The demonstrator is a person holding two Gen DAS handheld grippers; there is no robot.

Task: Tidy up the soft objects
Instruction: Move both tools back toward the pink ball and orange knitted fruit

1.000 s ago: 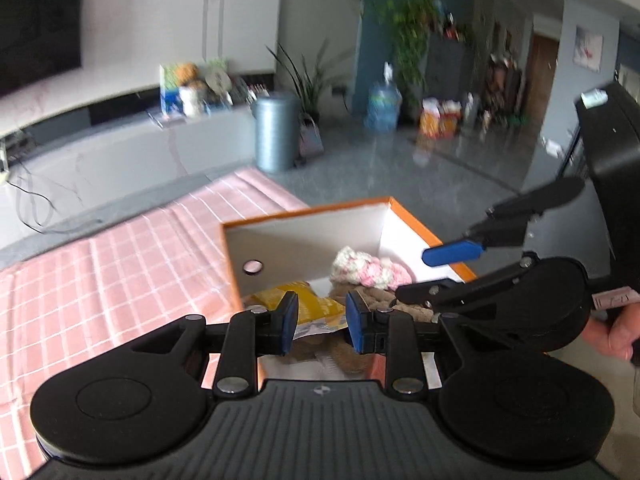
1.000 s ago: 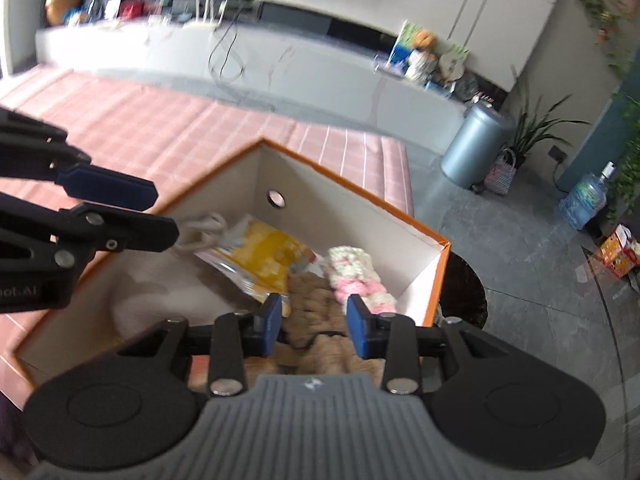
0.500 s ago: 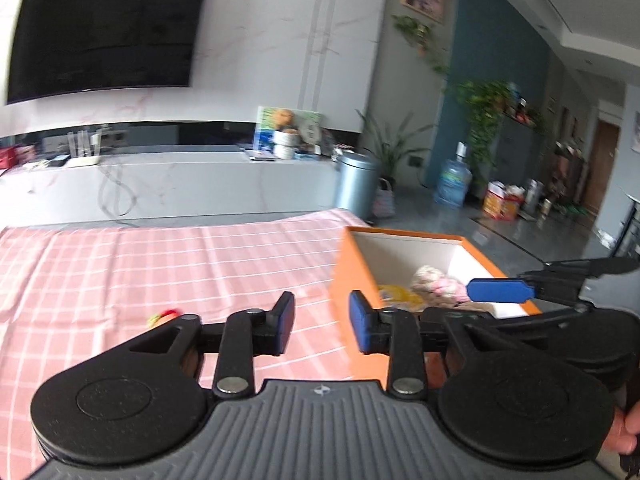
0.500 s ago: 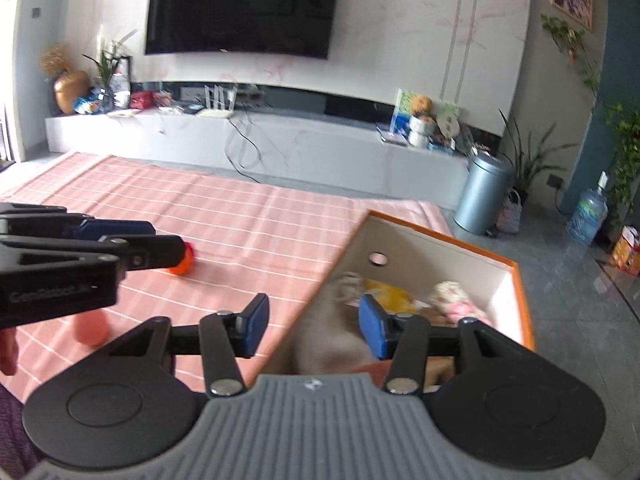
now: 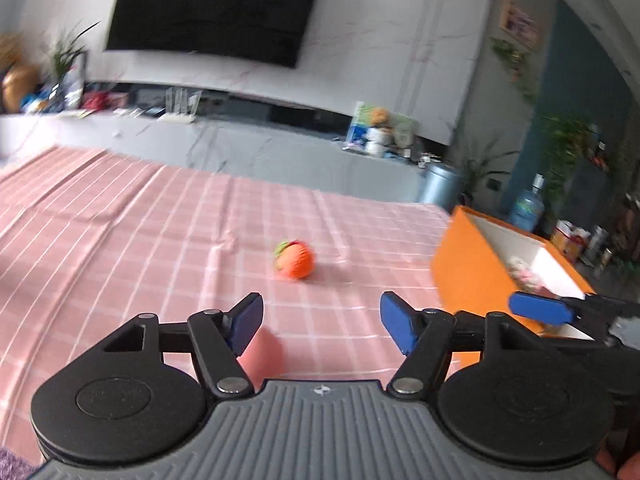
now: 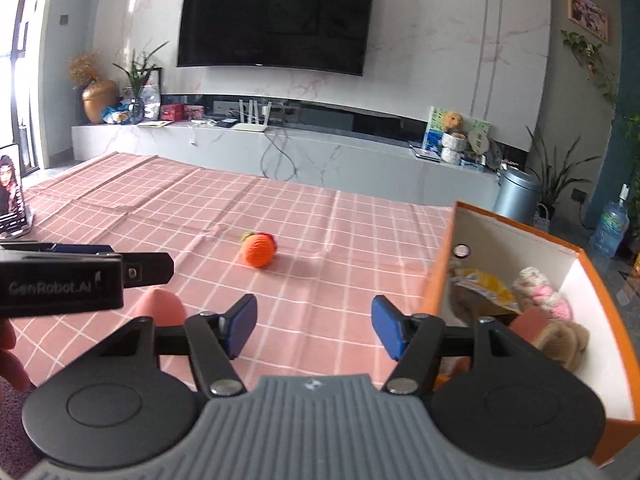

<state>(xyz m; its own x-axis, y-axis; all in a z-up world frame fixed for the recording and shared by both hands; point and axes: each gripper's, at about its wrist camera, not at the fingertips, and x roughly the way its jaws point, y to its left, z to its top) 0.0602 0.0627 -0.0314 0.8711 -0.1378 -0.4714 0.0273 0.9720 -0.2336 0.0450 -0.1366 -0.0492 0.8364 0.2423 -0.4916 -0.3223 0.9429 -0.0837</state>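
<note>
An orange knitted ball with a green tuft (image 5: 294, 260) lies on the pink checked cloth (image 5: 160, 240), also in the right wrist view (image 6: 258, 249). A pink soft object (image 5: 262, 354) lies just below my left gripper (image 5: 322, 326), which is open and empty. It also shows in the right wrist view (image 6: 160, 306). My right gripper (image 6: 314, 330) is open and empty beside the orange box (image 6: 608, 300), which holds a yellow packet (image 6: 482, 282), a pink-white knit toy (image 6: 542, 290) and a brown plush (image 6: 562, 338).
The orange box (image 5: 464, 268) stands at the cloth's right end. A phone with a picture (image 6: 10, 196) stands at the far left. Beyond the table are a white TV bench (image 6: 280, 152), a grey bin (image 6: 514, 192) and a water bottle (image 6: 610, 224).
Both grippers have pulled back out of the orange box, swung left over the cloth and opened wider. The orange ball and pink object have come into view.
</note>
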